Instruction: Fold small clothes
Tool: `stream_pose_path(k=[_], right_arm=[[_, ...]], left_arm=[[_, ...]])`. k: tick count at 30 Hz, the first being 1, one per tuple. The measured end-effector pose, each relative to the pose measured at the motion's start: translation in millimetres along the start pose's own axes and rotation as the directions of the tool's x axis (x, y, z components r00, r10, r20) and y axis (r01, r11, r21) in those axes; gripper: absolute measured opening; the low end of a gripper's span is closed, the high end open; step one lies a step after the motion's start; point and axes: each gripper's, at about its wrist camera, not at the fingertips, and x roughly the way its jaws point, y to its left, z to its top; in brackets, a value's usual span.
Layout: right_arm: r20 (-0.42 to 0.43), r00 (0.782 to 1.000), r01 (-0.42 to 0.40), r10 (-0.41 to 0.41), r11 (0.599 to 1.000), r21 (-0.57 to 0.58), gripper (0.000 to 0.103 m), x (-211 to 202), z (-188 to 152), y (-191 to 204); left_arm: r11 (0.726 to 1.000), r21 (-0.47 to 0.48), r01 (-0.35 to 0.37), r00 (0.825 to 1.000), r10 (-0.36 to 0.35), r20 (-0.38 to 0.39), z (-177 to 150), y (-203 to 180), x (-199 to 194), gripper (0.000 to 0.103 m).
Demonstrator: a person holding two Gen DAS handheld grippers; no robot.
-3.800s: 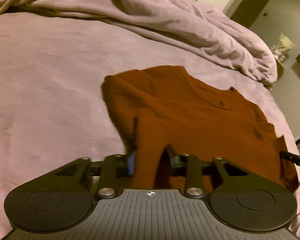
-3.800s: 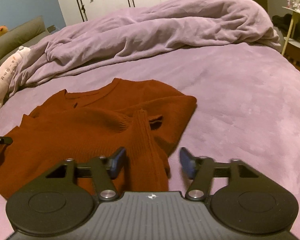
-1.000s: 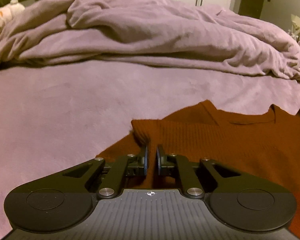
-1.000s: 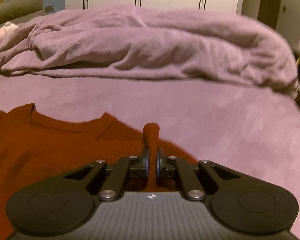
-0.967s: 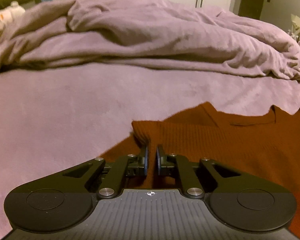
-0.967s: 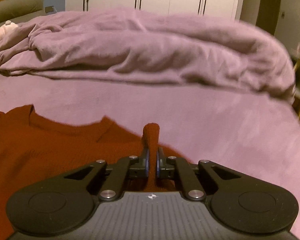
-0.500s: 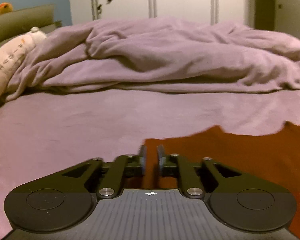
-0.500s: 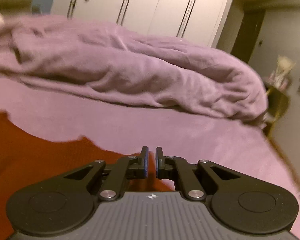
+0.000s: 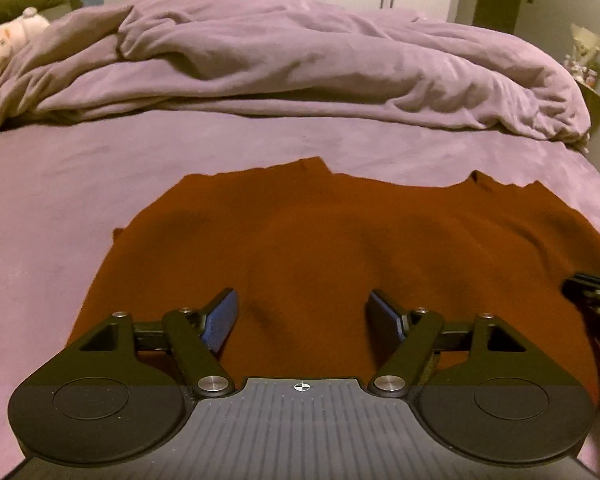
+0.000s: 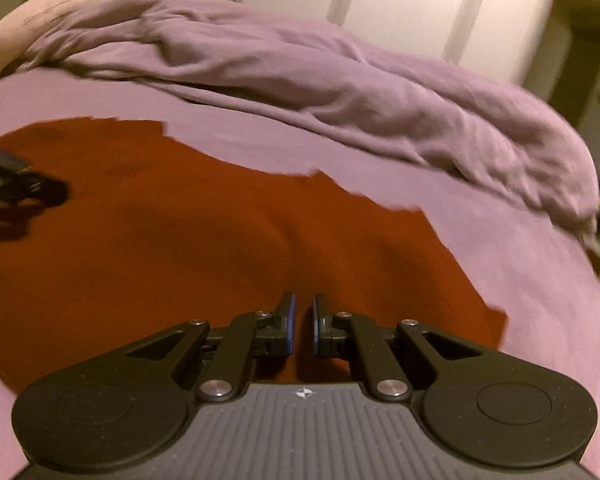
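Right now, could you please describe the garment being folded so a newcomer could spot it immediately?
Start at the wide bed with its lilac plush sheet; a rumpled lilac duvet is heaped along its far side. On the flat sheet nearer the cameras lies the rust-orange knitted sweater, the only dark, warm-coloured thing there.

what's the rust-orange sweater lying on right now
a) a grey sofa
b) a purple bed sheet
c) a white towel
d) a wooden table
b: the rust-orange sweater is spread flat on the purple bed sheet, with a rumpled purple duvet heaped beyond it.
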Motion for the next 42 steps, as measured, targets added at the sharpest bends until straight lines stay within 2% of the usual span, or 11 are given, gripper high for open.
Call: stream_pose_path(k=[4,7,15,19,23,29,32,33,37,39,42], right_arm=[[-0.044,0.998,-0.041,0.043,0.998,0.058,0.014,-26.3,-14.5,-15.0],[-0.039,0.999,-0.029,0.029,0.999,0.017,0.014,-43.3,-26.6,-13.9],[-0.121,0.993,0.018,-0.013,0.999,0.042,0.014,-77.7,-34.4,-23.9],[-0.12,0.991,0.072,-0.064,0.995,0.065,0.029,-90.5,-39.3,-36.7],[-0.097,0.995,0.052,-0.039,0.988,0.142,0.029,-97.2,-40.7,-45.4],[-0.056,0.998,0.022,-0.015,0.991,0.13,0.026,-87.8,-35.7,-37.3],[-0.137,0.987,0.102,-0.089,0.991,0.086,0.022,-65.4,-41.7,-38.5],[-0.146,0.985,0.105,-0.089,0.99,0.099,0.023,-62.3,-43.8,-41.6],[-0.122,0.988,0.108,-0.092,0.984,0.14,0.023,-73.4,-40.6,-41.2],[-0.101,0.993,0.083,-0.069,0.987,0.141,0.023,-79.9,-40.5,-34.5],[-0.071,0.997,0.039,-0.03,0.991,0.131,0.023,-85.5,-39.1,-22.7]], left_arm=[[1.0,-0.02,-0.008,1.0,0.007,-0.017,-3.1,4.5,-9.6,0.078],[1.0,-0.014,-0.012,1.0,0.012,-0.028,-6.3,5.4,-17.8,0.079],[0.999,-0.026,-0.023,0.999,0.021,-0.045,-22.9,29.2,-49.1,0.086],[0.997,-0.05,-0.066,0.997,0.063,-0.052,-34.3,52.6,-70.9,0.09],[0.993,-0.108,-0.058,0.996,0.049,-0.079,-43.4,74.3,-77.6,0.091],[0.961,-0.277,0.006,0.993,-0.038,-0.113,-52.8,103.7,-72.1,0.092],[0.947,-0.318,0.037,0.991,-0.075,-0.108,-52.4,112.9,-66.9,0.092],[0.945,-0.325,0.049,0.991,-0.087,-0.103,-51.1,115.4,-65.4,0.092],[0.915,-0.391,0.1,0.987,-0.142,-0.08,-48.6,130.6,-57.7,0.092],[0.893,-0.431,0.13,0.982,-0.176,-0.069,-48.5,137.4,-52.7,0.092],[0.879,-0.446,0.168,0.974,-0.218,-0.062,-43.0,141.4,-45.3,0.092]])
